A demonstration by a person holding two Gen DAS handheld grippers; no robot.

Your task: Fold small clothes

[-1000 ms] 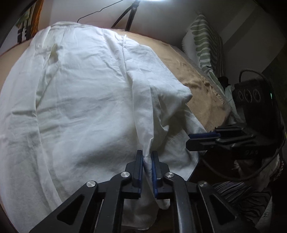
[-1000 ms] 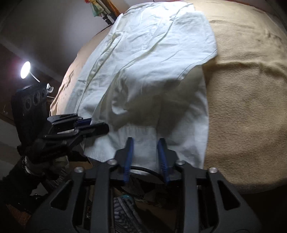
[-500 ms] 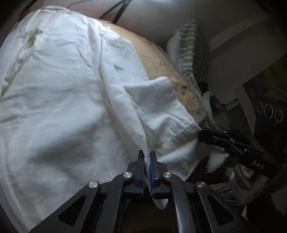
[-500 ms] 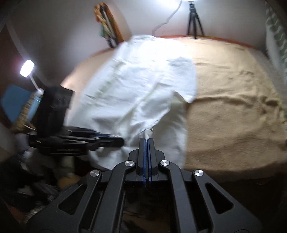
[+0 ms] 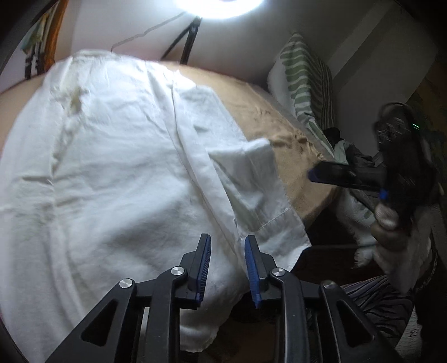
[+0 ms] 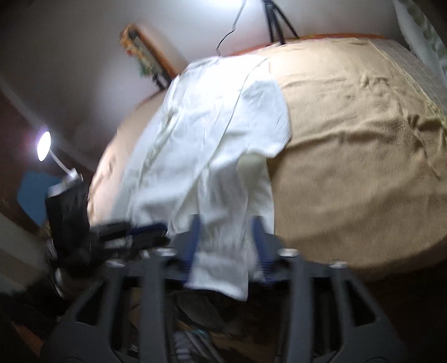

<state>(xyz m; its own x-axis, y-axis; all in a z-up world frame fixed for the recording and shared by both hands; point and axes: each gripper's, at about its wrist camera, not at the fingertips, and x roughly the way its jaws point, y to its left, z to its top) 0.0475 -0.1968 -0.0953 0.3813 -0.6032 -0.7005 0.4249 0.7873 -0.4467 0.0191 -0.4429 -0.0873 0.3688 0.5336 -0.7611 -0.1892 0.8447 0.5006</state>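
A white shirt [image 5: 117, 156] lies spread over a tan blanket [image 5: 259, 111] on a bed, its near hem hanging over the bed's front edge. My left gripper [image 5: 227, 265] hovers at that hem; its jaws are opening, and a fold of the shirt runs between the blue pads [image 5: 203, 265] without being pressed. In the right wrist view, blurred by motion, the shirt [image 6: 212, 134] hangs down between the fingers of my right gripper [image 6: 226, 245]. Its jaws are opening too, and the cloth lies loose. The right gripper [image 5: 335, 176] shows at the shirt's right side, the left gripper [image 6: 134, 231] at its left.
A green-striped pillow [image 5: 304, 83] leans at the bed's far right. A tripod [image 5: 190, 36] and a bright lamp [image 5: 220, 5] stand behind the bed. A small desk lamp [image 6: 44, 145] glows at the left. A hand [image 5: 388, 220] holds the right gripper. Bare blanket [image 6: 349, 153] stretches right of the shirt.
Both grippers were shut half a second ago, the left on the hem; both have now opened and risen. The hem lies loose over the bed's edge.
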